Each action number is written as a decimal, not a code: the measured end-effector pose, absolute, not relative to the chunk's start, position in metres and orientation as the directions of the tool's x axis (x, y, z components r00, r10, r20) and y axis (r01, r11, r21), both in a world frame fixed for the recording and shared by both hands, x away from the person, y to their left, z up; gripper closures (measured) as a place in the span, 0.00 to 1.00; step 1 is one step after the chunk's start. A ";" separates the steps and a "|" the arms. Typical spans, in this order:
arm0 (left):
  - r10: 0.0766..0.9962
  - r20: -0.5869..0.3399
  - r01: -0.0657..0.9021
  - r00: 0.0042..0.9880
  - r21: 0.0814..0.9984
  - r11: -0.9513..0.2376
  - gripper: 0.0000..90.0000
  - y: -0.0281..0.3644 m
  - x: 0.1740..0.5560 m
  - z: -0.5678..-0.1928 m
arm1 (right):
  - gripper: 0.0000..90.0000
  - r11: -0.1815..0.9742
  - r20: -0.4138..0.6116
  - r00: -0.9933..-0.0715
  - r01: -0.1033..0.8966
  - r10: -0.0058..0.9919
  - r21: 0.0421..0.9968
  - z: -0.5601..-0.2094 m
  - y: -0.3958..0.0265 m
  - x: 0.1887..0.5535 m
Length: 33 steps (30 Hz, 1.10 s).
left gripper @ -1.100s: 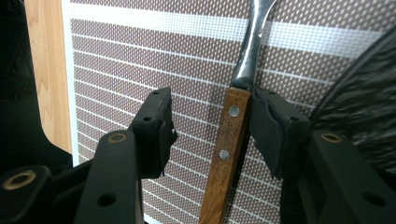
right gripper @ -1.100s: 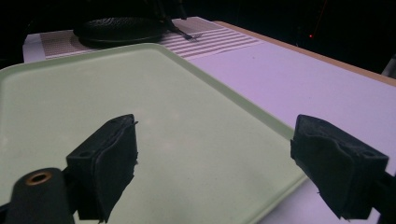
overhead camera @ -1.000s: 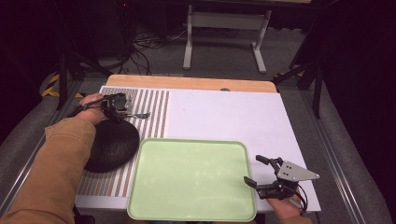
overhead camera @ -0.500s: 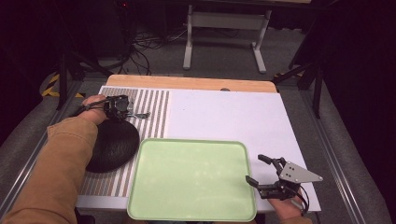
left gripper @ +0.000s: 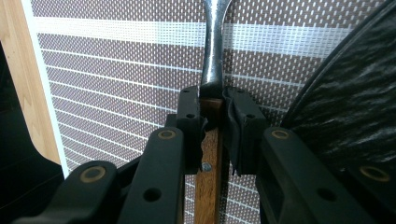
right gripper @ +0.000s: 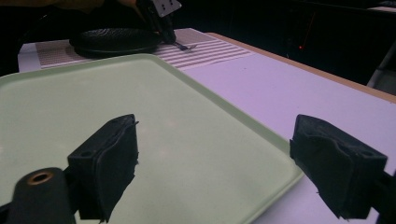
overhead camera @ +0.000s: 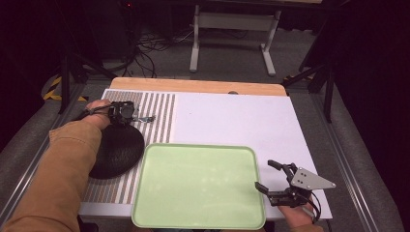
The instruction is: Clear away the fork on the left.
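The left hand-held gripper [left gripper: 212,121] has just been closing, its jaws now pinched on the wooden handle of a fork [left gripper: 211,154] lying on the striped placemat [left gripper: 116,79] beside a black plate [overhead camera: 116,151]. The right hand-held gripper [overhead camera: 276,178] stands wide open beside the bare green tray [overhead camera: 198,186].

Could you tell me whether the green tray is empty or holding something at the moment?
Empty: the green tray shows a bare surface in the high view and the right gripper view.

A dim room with grey floor [overhead camera: 241,63], tangled cables [overhead camera: 154,43] and perhaps a white table frame [overhead camera: 232,29].
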<state>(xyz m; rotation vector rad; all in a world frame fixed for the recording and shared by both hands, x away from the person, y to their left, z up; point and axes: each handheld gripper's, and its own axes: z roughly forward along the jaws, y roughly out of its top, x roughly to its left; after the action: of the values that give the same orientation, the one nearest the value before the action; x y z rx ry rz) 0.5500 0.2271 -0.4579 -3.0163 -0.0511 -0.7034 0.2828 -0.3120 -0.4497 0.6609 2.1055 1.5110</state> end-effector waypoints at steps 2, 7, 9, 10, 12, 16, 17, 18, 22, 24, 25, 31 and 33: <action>0.027 0.434 0.041 0.901 -0.025 -0.999 0.86 0.227 0.550 -0.459 | 0.17 0.280 -0.089 -0.777 0.115 0.623 0.953 -0.450 -0.312 0.283; 0.034 0.454 0.049 0.890 -0.023 -0.999 0.86 0.225 0.548 -0.461 | 0.17 0.286 -0.094 -0.772 0.117 0.628 0.951 -0.450 -0.312 0.283; 0.034 0.451 0.052 0.892 -0.026 -0.998 0.86 0.225 0.548 -0.460 | 0.17 0.285 -0.092 -0.772 0.119 0.629 0.951 -0.450 -0.312 0.284; 0.034 0.447 0.054 0.894 -0.033 -0.998 0.86 0.225 0.548 -0.460 | 0.17 0.286 -0.091 -0.773 0.121 0.628 0.950 -0.450 -0.312 0.283; 0.036 0.448 0.056 0.893 -0.031 -0.998 0.86 0.225 0.548 -0.460 | 0.17 0.287 -0.093 -0.771 0.120 0.630 0.950 -0.450 -0.312 0.283; 0.041 0.469 0.076 0.882 -0.057 -0.995 0.86 0.224 0.546 -0.457 | 0.17 0.286 -0.094 -0.771 0.118 0.630 0.951 -0.450 -0.312 0.284; 0.047 0.467 0.081 0.883 -0.052 -0.995 0.86 0.225 0.546 -0.457 | 0.17 0.286 -0.094 -0.771 0.118 0.630 0.951 -0.450 -0.312 0.284; 0.047 0.467 0.081 0.883 -0.052 -0.995 0.86 0.225 0.546 -0.457 | 0.17 0.286 -0.094 -0.771 0.118 0.630 0.951 -0.450 -0.312 0.284; 0.071 0.482 0.097 0.873 -0.029 -0.995 0.86 0.225 0.541 -0.448 | 0.17 0.287 -0.095 -0.772 0.117 0.629 0.951 -0.450 -0.312 0.283; 0.084 0.487 0.101 0.870 -0.009 -0.995 0.86 0.224 0.539 -0.444 | 0.17 0.288 -0.095 -0.770 0.118 0.630 0.950 -0.450 -0.312 0.284; 0.089 0.494 0.098 0.865 0.007 -0.995 0.86 0.223 0.537 -0.443 | 0.17 0.287 -0.094 -0.773 0.117 0.628 0.951 -0.450 -0.312 0.284; 0.158 0.524 0.181 0.837 0.007 -0.983 0.86 0.211 0.526 -0.427 | 0.17 0.288 -0.098 -0.771 0.114 0.629 0.951 -0.449 -0.312 0.284; 0.202 0.526 0.205 0.826 0.054 -0.977 0.86 0.208 0.520 -0.419 | 0.17 0.287 -0.099 -0.771 0.113 0.630 0.951 -0.449 -0.312 0.284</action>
<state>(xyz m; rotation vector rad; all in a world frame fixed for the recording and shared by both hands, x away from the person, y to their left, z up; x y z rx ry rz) 0.5203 0.2081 -0.4195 -2.9973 -0.3340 -0.8634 0.2840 -0.3120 -0.4486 0.6640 2.1015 1.4960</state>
